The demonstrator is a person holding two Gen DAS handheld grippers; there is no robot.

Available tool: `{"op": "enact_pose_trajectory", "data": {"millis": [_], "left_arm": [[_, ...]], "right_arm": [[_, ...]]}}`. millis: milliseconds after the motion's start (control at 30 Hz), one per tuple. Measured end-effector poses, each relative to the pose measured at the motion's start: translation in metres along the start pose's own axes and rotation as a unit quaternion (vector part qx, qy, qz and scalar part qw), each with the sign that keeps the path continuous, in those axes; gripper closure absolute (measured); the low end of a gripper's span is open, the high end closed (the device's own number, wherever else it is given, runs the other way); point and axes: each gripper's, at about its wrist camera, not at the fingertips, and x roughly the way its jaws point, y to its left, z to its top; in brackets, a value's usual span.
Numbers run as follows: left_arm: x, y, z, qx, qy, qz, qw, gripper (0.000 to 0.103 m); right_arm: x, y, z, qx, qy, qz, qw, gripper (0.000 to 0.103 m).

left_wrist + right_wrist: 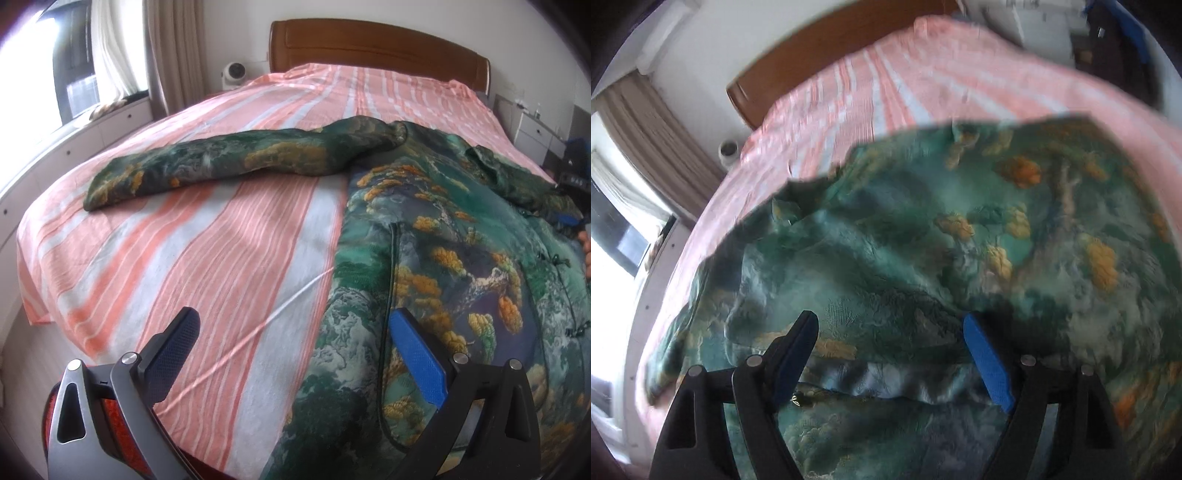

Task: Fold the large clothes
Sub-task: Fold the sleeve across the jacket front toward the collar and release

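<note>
Bed (229,229), striped pink sheet, serves as folding surface. Green printed jacket (461,258) lies spread on its right half, front up; one sleeve (221,162) stretched out sideways across sheet, not yet folded in, prob. the next part to fold. Left gripper (291,328) hovers over jacket's side edge, jaws wide, nothing held. Right gripper (890,328) low over jacket body, jaws apart, pads clear of fabric; view blurred.

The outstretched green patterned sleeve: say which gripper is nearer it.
Left. The left gripper faces the sleeve across bare sheet; the right gripper hovers over the jacket's body.
</note>
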Motion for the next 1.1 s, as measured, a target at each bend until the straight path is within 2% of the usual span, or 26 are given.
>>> {"op": "enact_pose_trajectory", "data": {"millis": [100, 167, 300, 467, 567, 667, 733, 833, 1000, 1100], "left_arm": [[0.0, -0.001, -0.002, 0.003, -0.002, 0.003, 1.0, 0.001], [0.002, -0.003, -0.001, 0.004, -0.002, 0.007, 1.0, 0.001], [0.004, -0.006, -0.002, 0.006, -0.002, 0.013, 0.9999, 0.001], [0.004, -0.005, -0.002, 0.005, -0.002, 0.012, 0.9999, 0.0], [0.003, -0.006, -0.002, 0.007, -0.004, 0.014, 0.9999, 0.001], [-0.001, -0.004, -0.002, 0.002, -0.008, 0.008, 0.9999, 0.001], [-0.009, 0.002, 0.001, -0.017, -0.02, -0.021, 0.9994, 0.001], [-0.021, 0.012, 0.006, -0.048, -0.034, -0.055, 0.9968, 0.001], [-0.027, 0.03, 0.009, -0.086, 0.016, -0.14, 0.9862, 0.001], [-0.026, 0.032, 0.002, -0.078, 0.041, -0.156, 0.9839, 0.001]], "right_arm": [[-0.041, 0.015, -0.018, 0.011, -0.058, -0.004, 0.998, 0.023], [-0.056, 0.021, -0.029, 0.012, -0.069, 0.011, 0.997, 0.022], [-0.091, 0.047, -0.063, -0.054, -0.068, 0.025, 0.996, 0.02], [-0.128, 0.054, -0.118, -0.14, -0.038, 0.028, 0.989, 0.02], [-0.143, 0.056, -0.147, -0.181, -0.042, 0.02, 0.982, 0.02], [-0.159, 0.057, -0.177, -0.214, -0.065, 0.014, 0.975, 0.02], [-0.172, 0.056, -0.195, -0.229, -0.095, 0.014, 0.969, 0.02], [-0.174, 0.053, -0.206, -0.246, -0.114, 0.007, 0.963, 0.02], [-0.176, 0.045, -0.202, -0.233, -0.119, 0.009, 0.965, 0.02], [-0.178, 0.041, -0.2, -0.229, -0.123, 0.009, 0.966, 0.02]]}}
